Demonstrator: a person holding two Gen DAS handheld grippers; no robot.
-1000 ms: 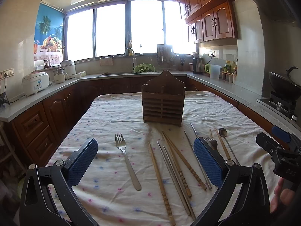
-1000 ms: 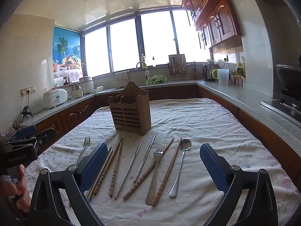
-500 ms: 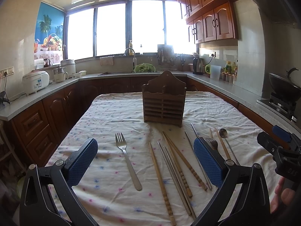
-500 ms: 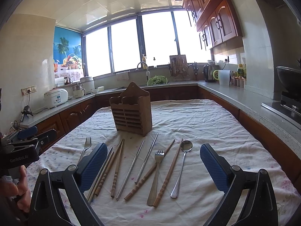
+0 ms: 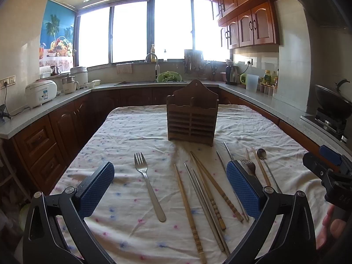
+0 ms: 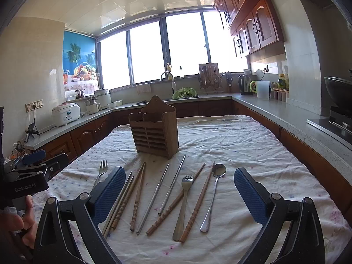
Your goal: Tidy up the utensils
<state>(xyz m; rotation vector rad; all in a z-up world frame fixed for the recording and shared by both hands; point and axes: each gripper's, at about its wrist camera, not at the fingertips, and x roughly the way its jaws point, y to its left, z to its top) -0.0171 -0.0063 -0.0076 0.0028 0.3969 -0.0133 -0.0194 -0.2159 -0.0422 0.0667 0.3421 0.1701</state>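
A wooden slatted utensil holder [image 5: 191,118] stands upright mid-table; it also shows in the right wrist view [image 6: 155,129]. In front of it lie a fork [image 5: 148,183], several wooden chopsticks [image 5: 189,209] and metal chopsticks [image 6: 170,187], a second fork [image 6: 183,204] and a spoon [image 6: 212,198]. My left gripper [image 5: 170,189] is open and empty, held above the near utensils. My right gripper [image 6: 179,194] is open and empty, above the second fork and chopsticks.
The table wears a white dotted cloth [image 5: 132,136]. Wooden cabinets and grey counters [image 6: 275,110] run round the table, with a rice cooker [image 5: 40,93] at left, a sink at the back and a wok [image 5: 332,103] at right.
Both views have shifted slightly; the right gripper has eased a little forward toward the utensils. Nothing on the table has moved.
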